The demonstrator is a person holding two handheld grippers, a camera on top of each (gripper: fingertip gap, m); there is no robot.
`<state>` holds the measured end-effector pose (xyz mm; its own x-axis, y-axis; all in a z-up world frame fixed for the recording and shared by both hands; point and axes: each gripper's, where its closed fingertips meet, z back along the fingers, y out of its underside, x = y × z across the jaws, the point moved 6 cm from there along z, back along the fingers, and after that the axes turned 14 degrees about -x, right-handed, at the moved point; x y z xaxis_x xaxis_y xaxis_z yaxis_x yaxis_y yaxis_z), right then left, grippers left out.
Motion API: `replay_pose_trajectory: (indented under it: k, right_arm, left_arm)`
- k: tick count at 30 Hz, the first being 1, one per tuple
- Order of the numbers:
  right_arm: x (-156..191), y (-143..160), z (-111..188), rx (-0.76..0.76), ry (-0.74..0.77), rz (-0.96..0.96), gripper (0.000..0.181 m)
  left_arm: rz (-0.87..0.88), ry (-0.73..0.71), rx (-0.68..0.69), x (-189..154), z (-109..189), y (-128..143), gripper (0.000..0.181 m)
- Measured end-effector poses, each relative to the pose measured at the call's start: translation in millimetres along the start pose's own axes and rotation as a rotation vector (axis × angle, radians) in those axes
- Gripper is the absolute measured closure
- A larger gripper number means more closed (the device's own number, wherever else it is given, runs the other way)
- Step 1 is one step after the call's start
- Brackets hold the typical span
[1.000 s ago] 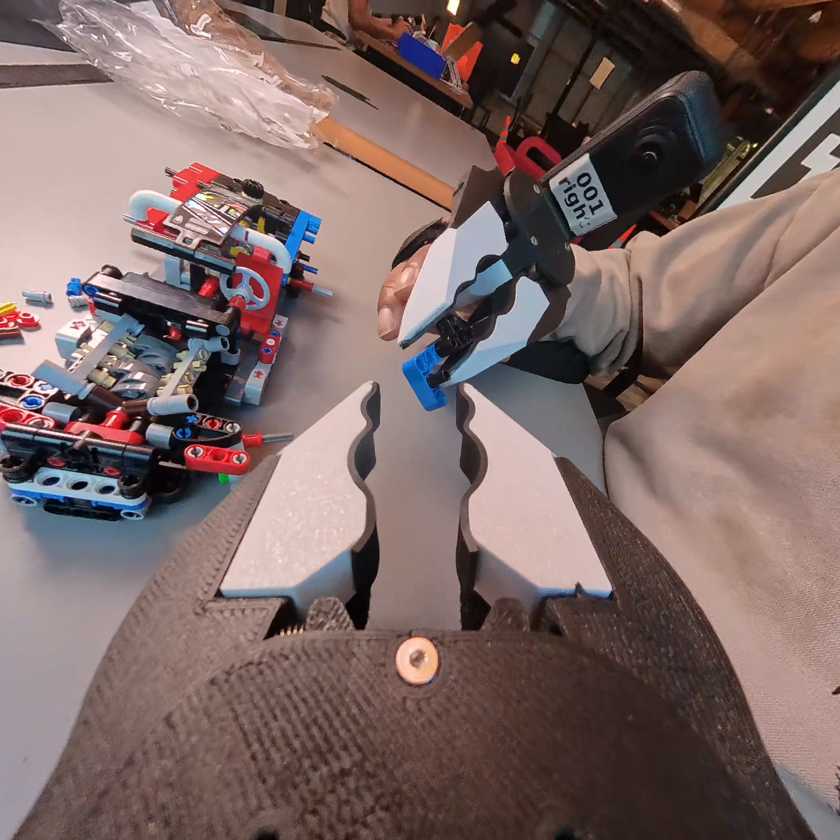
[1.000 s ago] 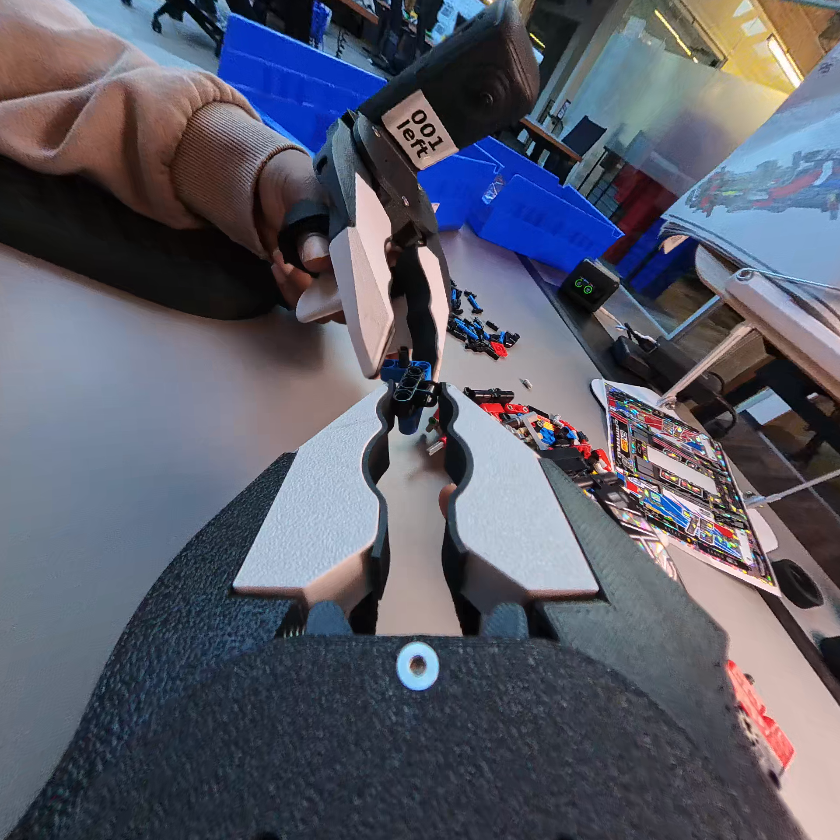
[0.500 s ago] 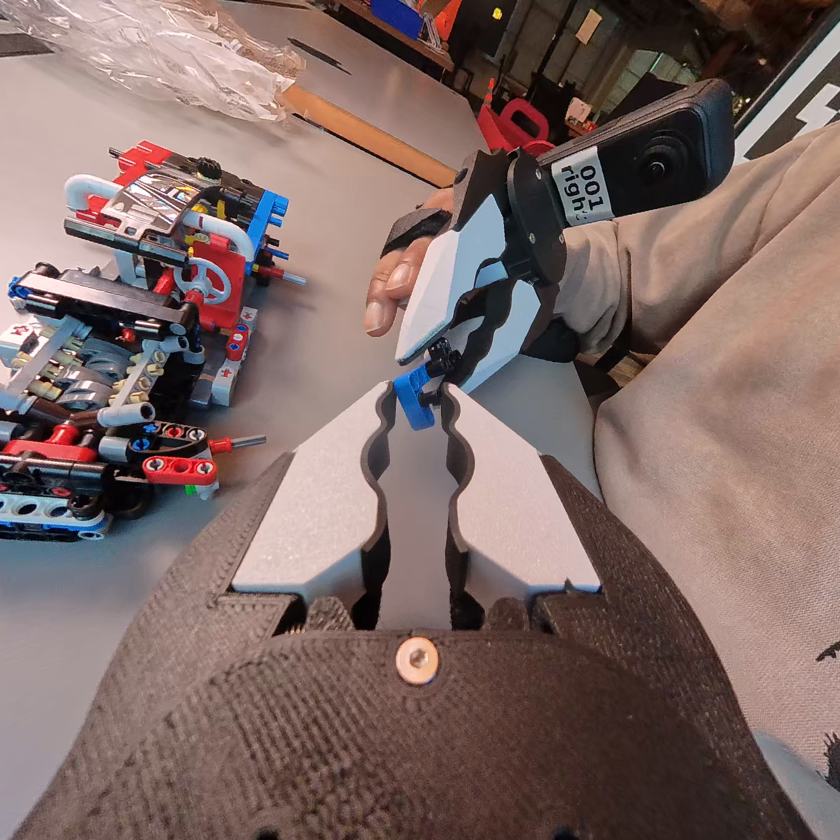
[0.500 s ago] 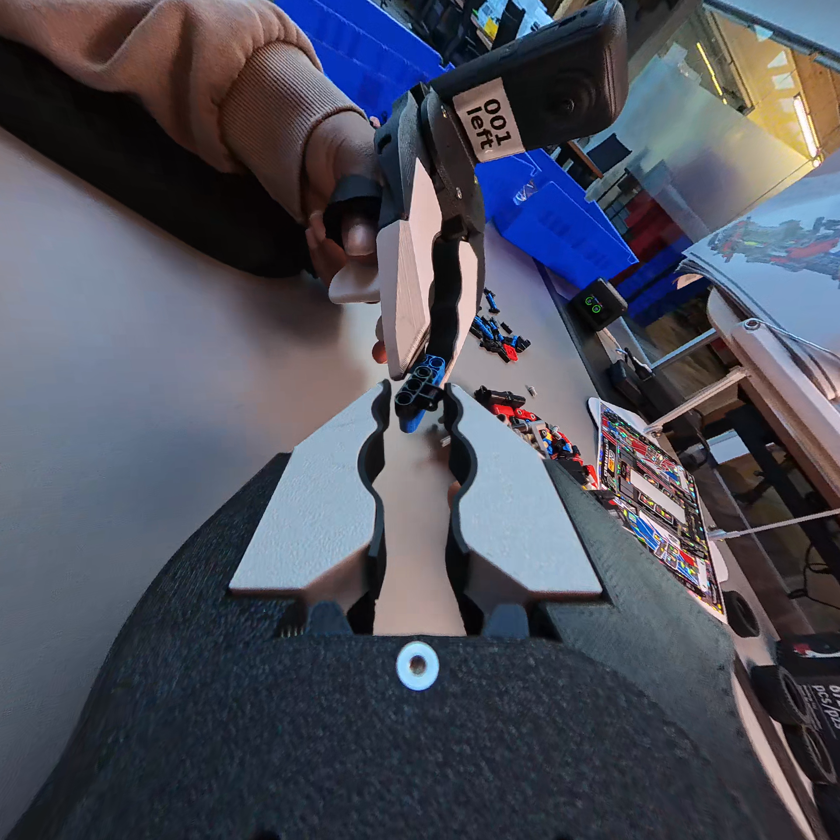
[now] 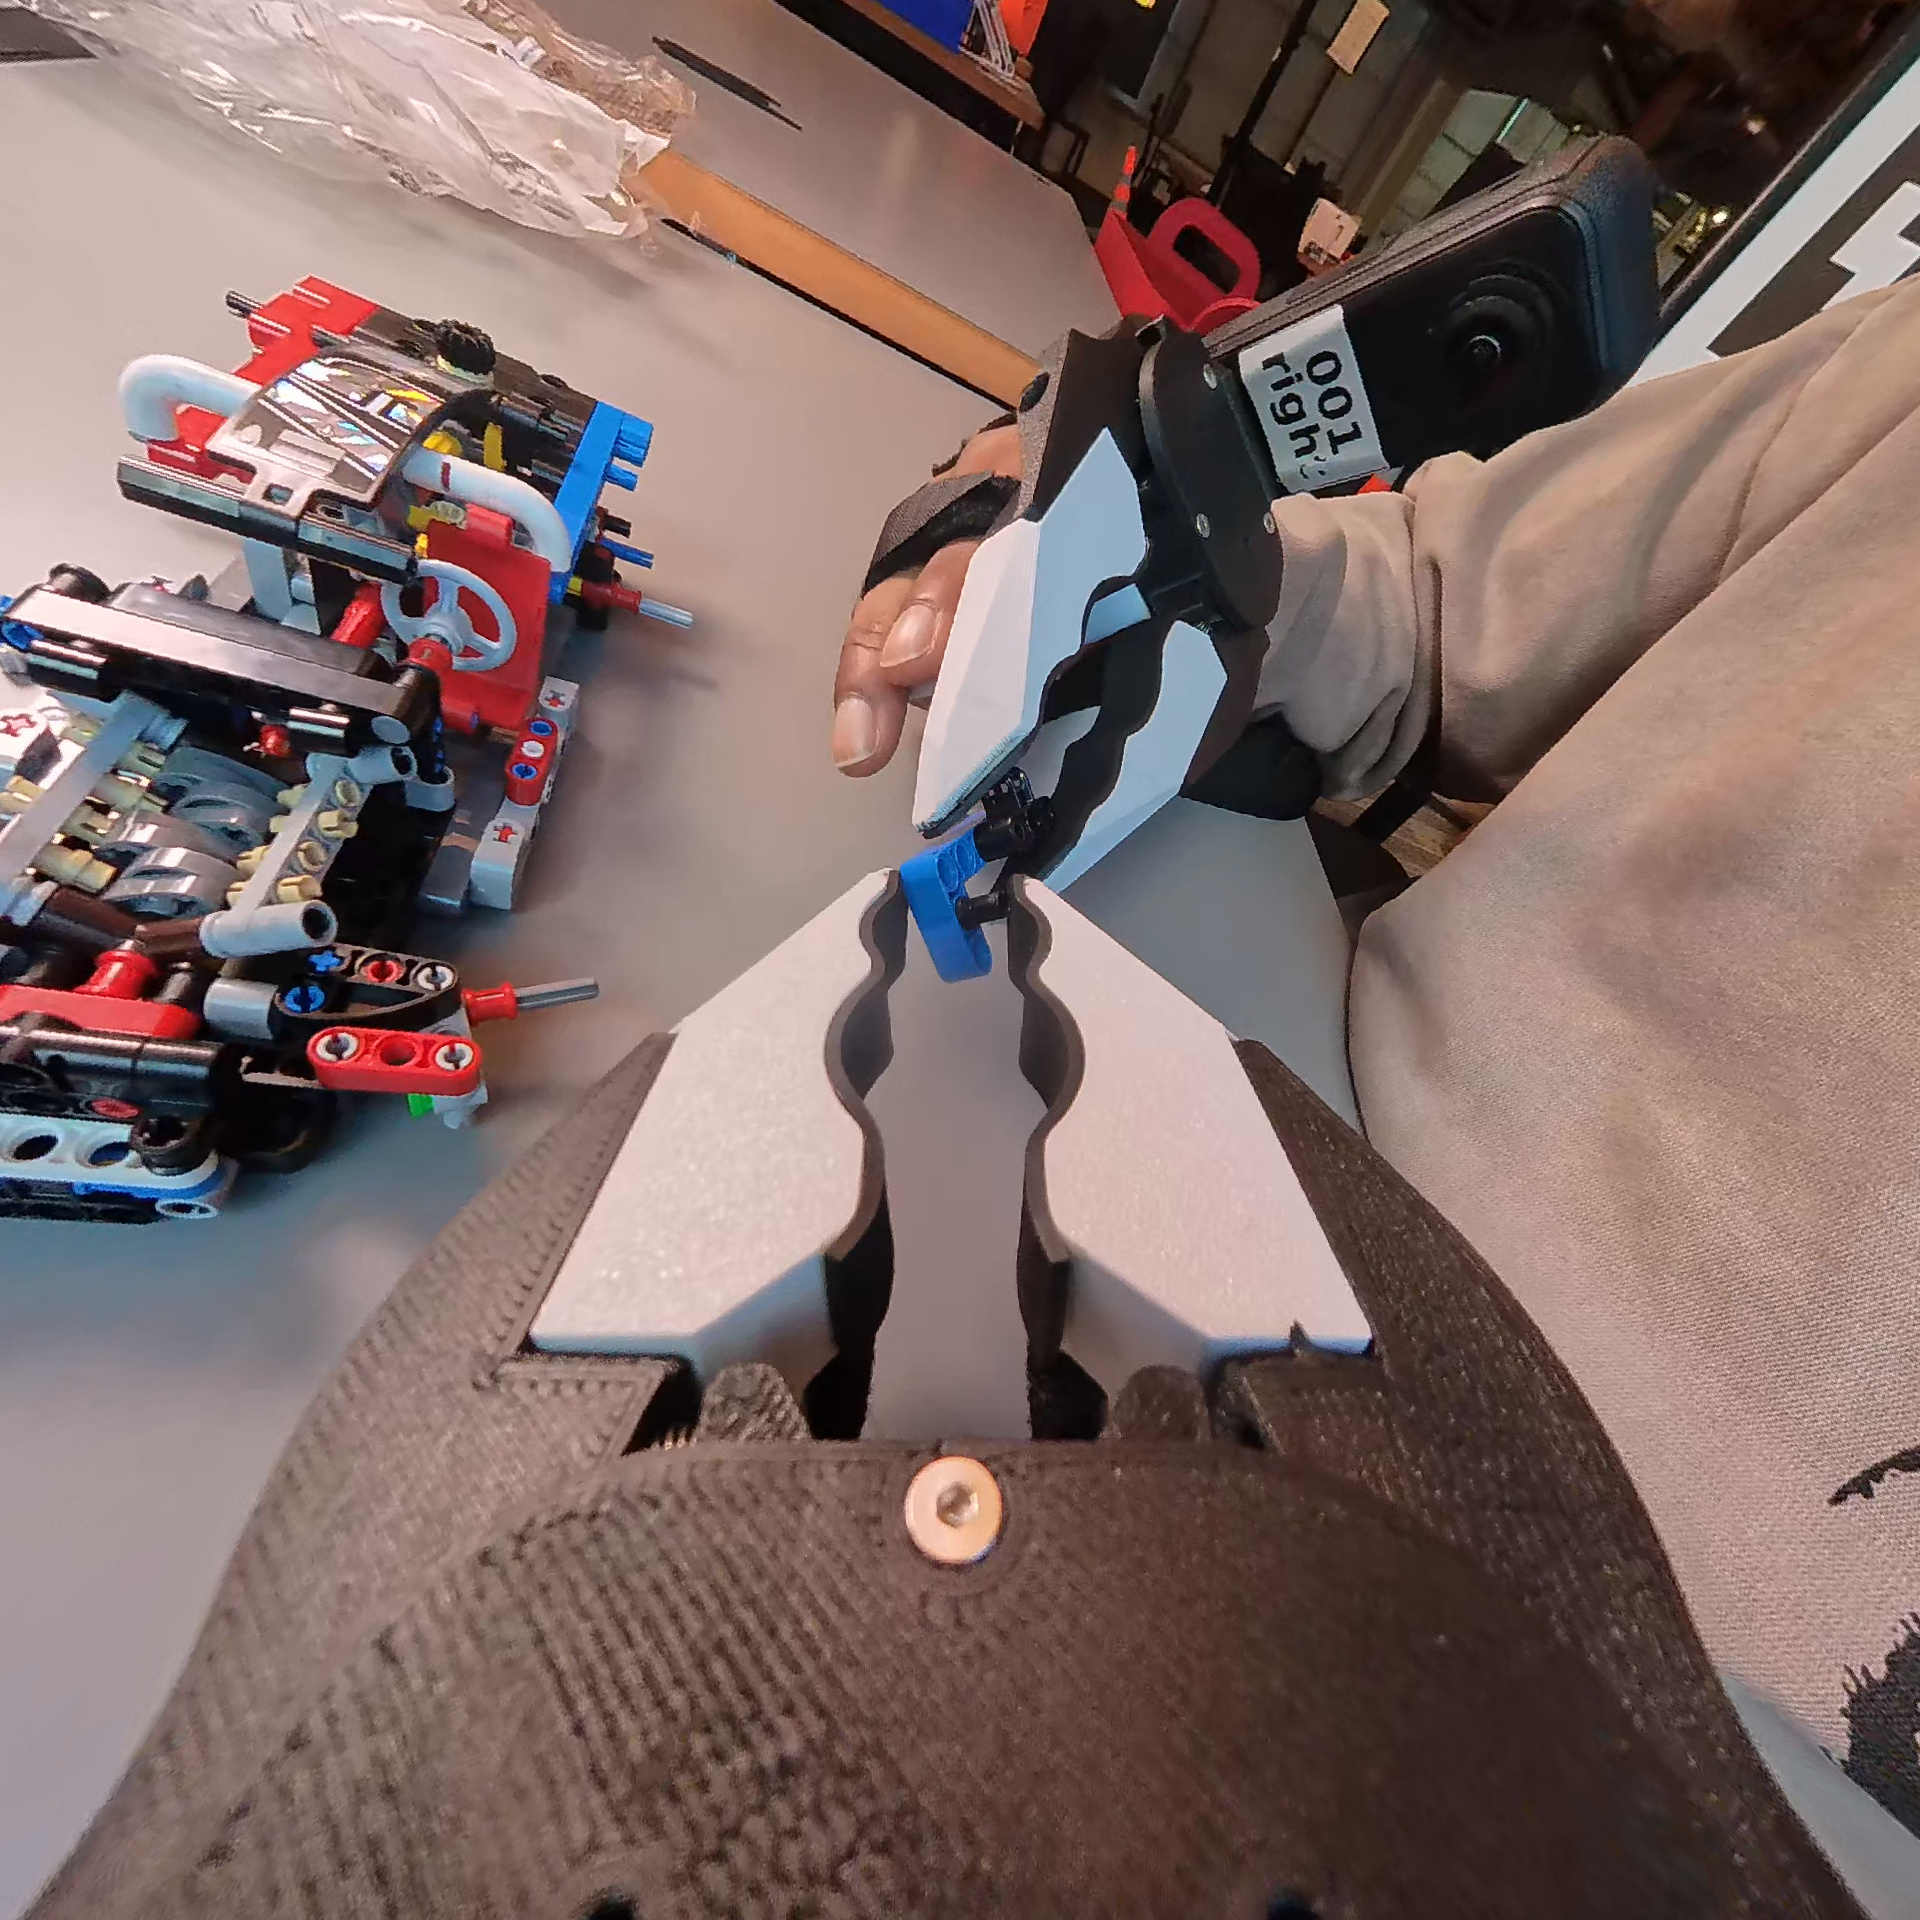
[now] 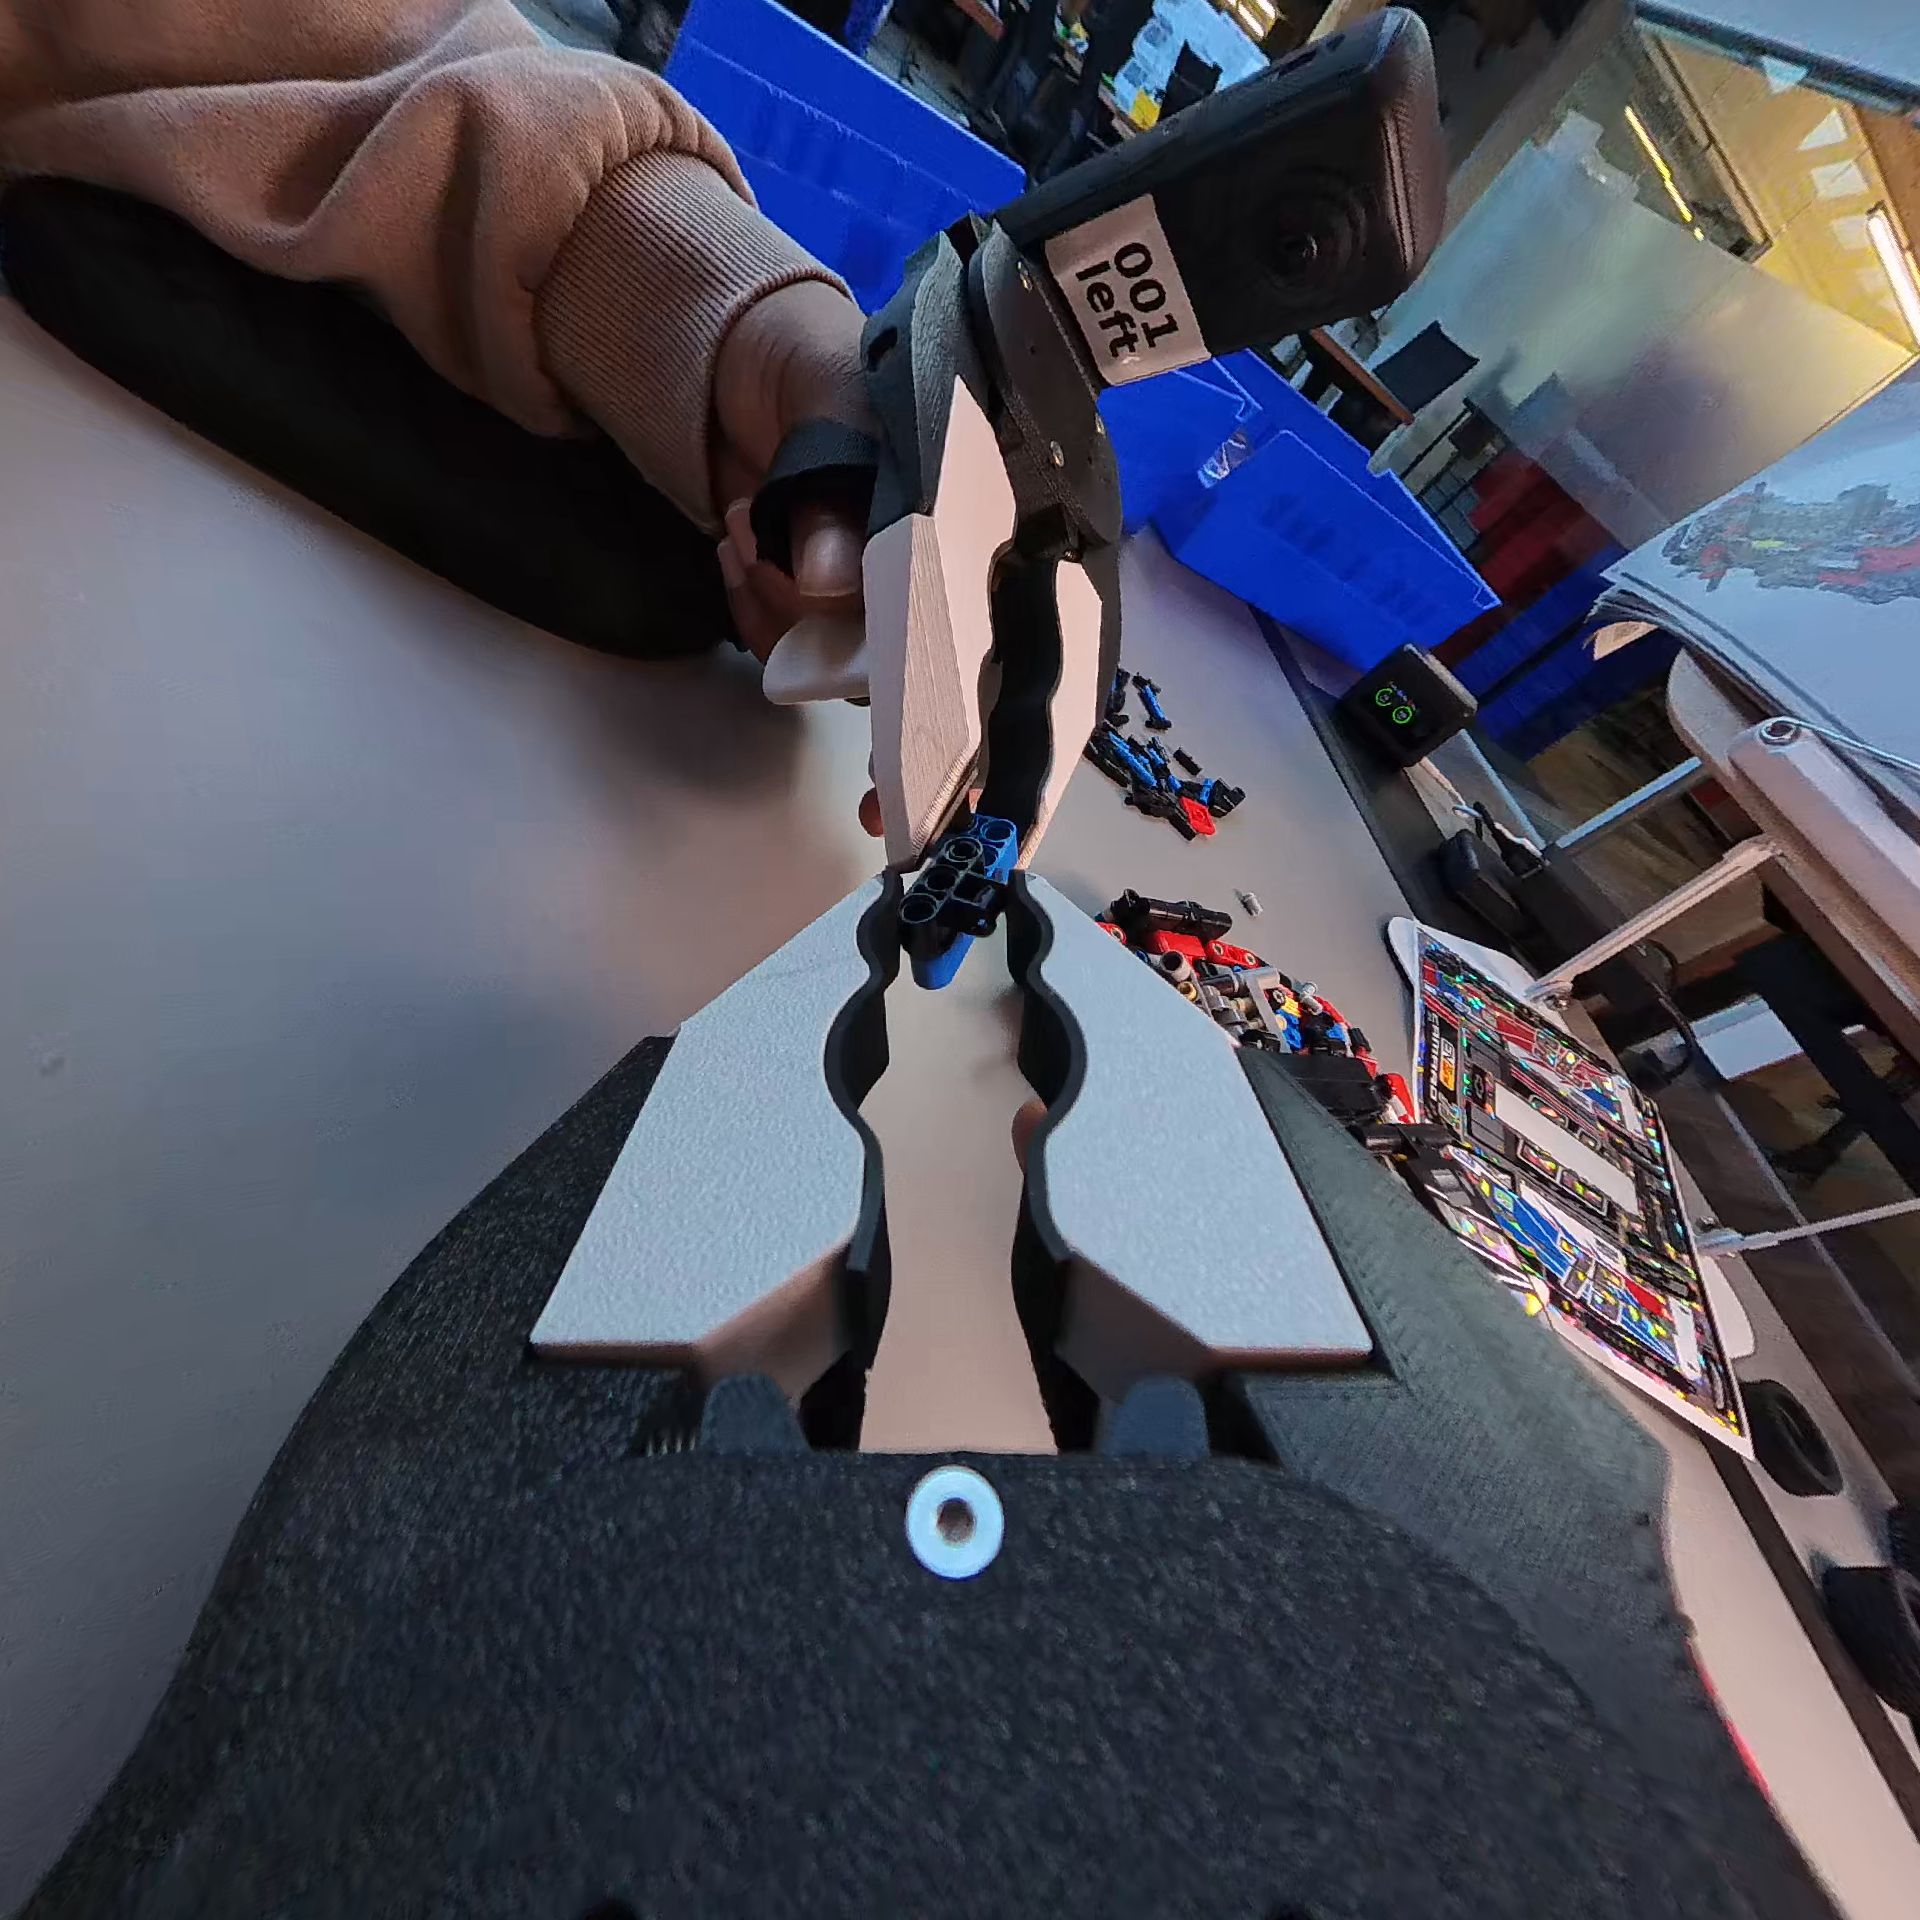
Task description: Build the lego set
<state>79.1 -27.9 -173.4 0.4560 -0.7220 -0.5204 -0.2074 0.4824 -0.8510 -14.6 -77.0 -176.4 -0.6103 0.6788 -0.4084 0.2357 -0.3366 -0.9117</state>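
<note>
2 handheld grippers meet tip to tip over a grey table (image 5: 727, 312), sharing 1 small lego piece.

In the left wrist view, we see our left gripper (image 5: 951, 914) nipping the blue beam (image 5: 940, 909), the half-built lego car (image 5: 301, 707) at left. In the right wrist view, our right gripper (image 6: 951, 914) pinches the attached black connector (image 6: 945, 899); loose lego parts (image 6: 1247, 997) and a sticker sheet (image 6: 1558, 1174) lie beyond.

It looked like a workshop: stacked blue storage bins (image 6: 1320, 520) stood behind a long grey desk (image 6: 312, 883).
</note>
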Motion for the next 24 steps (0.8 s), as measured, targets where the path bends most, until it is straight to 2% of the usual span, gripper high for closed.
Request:
replay_pose_trajectory:
  k: [14,24]
  right_arm:
    - [4,1,-3,-0.017,-0.036,-0.069,0.162]
    - [-9,1,-4,-0.018,0.100,-0.034,0.162]
  left_arm:
    - [0.027,0.009,0.033,-2,3,1,0.164]
    - [0.186,-0.065,-0.112,4,3,-10,0.164]
